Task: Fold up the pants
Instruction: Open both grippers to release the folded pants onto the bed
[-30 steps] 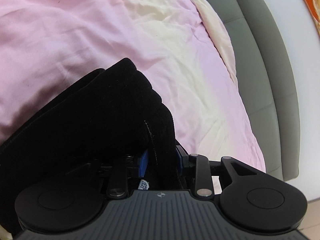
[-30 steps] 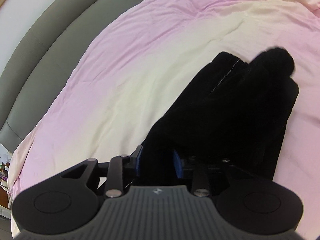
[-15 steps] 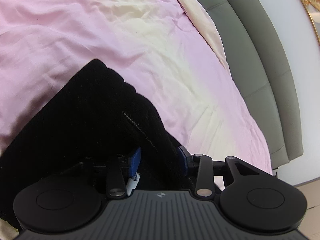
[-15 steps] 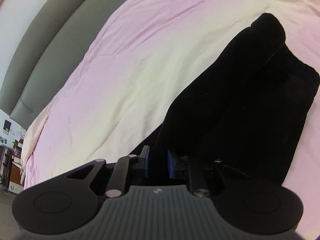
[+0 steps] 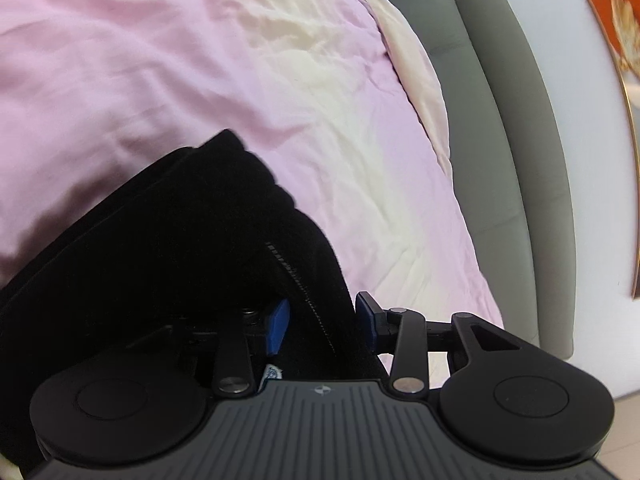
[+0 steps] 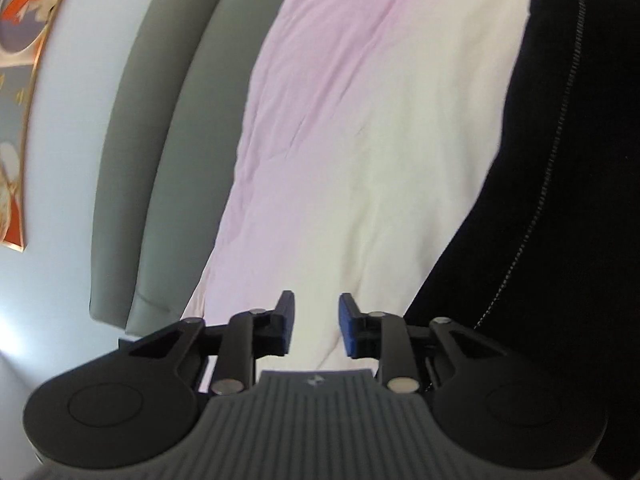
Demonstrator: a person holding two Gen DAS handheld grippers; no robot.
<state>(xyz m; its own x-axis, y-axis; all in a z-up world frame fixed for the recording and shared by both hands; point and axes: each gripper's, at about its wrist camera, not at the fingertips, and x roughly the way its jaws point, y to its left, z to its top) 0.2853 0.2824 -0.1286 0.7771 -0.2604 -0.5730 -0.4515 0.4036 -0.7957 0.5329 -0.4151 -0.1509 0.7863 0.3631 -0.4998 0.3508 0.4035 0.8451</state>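
The left gripper (image 5: 322, 324) is clamping a thick fold of the black pants (image 5: 168, 248); the fabric is filling the gap between its blue pads (image 5: 278, 326) and draping back over the left side of the gripper body. The bulk of the pants is lying on the pink-and-cream bedsheet (image 5: 200, 60), well in from the sheet's edge along the grey headboard (image 5: 496, 128).

The right gripper (image 6: 316, 326) is holding nothing: its jaws are opening, and only bare sheet (image 6: 360, 140) is showing between them. The pants (image 6: 560, 200) are lying just beside it, to its right, with a line of pale stitching running down the cloth. The headboard (image 6: 160, 160) is bordering the sheet's left edge in this view.
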